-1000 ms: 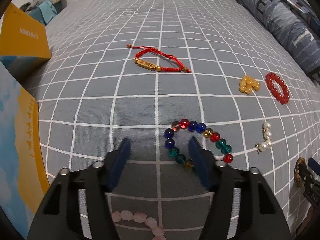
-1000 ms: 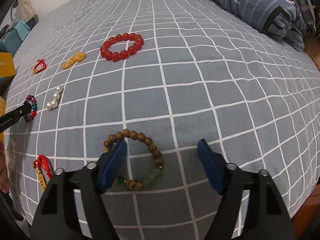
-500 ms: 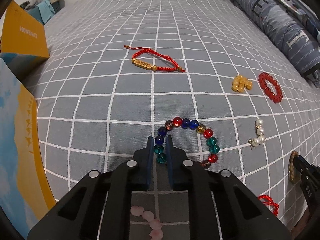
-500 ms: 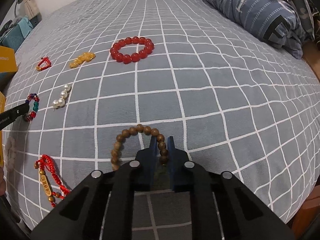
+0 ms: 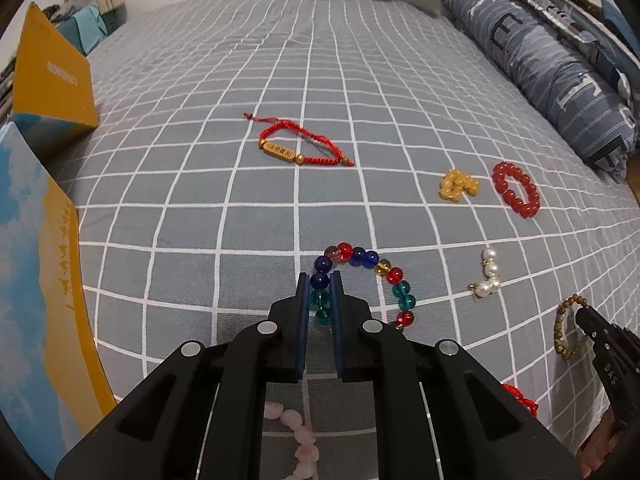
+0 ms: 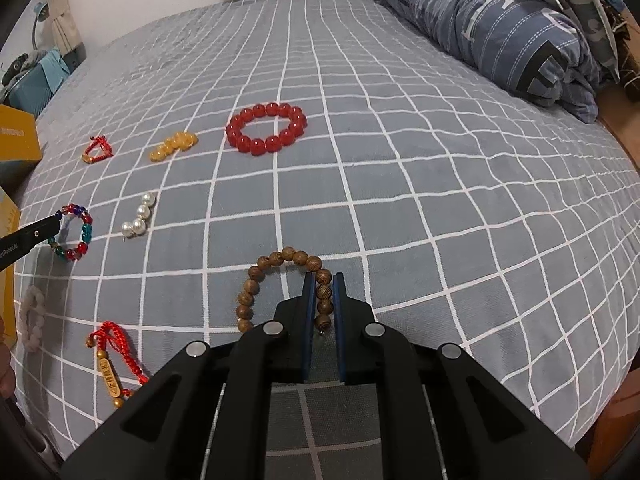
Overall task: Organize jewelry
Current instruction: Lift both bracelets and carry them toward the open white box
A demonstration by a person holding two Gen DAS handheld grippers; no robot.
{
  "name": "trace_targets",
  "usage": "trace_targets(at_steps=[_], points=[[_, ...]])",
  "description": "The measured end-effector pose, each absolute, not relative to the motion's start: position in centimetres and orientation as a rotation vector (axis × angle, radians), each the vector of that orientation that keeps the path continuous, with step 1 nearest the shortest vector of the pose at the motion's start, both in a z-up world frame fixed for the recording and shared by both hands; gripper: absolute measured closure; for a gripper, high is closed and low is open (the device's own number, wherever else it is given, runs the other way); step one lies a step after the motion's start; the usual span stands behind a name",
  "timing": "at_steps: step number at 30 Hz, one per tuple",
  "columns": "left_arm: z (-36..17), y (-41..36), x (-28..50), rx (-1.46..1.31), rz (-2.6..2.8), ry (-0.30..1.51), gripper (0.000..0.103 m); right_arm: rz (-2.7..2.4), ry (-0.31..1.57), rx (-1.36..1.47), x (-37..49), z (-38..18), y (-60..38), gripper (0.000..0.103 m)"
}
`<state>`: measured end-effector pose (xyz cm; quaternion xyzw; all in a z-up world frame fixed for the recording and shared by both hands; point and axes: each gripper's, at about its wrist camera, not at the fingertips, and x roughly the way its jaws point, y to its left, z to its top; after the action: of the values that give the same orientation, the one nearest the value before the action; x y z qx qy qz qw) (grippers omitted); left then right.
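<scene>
Both my tongs were gaping a second ago and have since snapped together, each on a strand of beads. My left tongs (image 5: 320,294) are now clamped on the near-left arc of the glass bracelet (image 5: 366,284), dark blue and teal beads caught between the pads. My right tongs (image 6: 323,296) are clamped on the right arc of the wooden bracelet (image 6: 280,284), three or four brown beads pinched in the gap.

I take that to mean both grasps are made and the lifts come next; neither bracelet looks raised off the bed (image 6: 400,200) yet.

The glass bracelet lies flat as a loop stretching away to the right of my left tongs, a slightly squashed ring, its longer axis running roughly from near to far. The wooden one lies flat too, an arch open toward me, its loop spreading left of my right tongs, tall rather than wide. Both sit at the near edge of the bed, well apart from each other.
</scene>
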<state>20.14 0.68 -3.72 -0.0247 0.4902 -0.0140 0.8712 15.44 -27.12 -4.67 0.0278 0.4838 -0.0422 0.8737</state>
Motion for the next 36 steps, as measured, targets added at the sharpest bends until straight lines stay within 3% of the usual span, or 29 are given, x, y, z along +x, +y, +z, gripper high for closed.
trace_targets(at_steps=[17,36], points=[[0.2,-0.6,17.7,-0.032,-0.095,0.892,0.094,-0.051,0.823,0.081,13.8,-1.5,-26.8,0.096],[4.3,-0.9,13.7,-0.011,-0.069,0.798,0.094,-0.031,0.746,0.062,11.2,1.8,-25.5,0.096]])
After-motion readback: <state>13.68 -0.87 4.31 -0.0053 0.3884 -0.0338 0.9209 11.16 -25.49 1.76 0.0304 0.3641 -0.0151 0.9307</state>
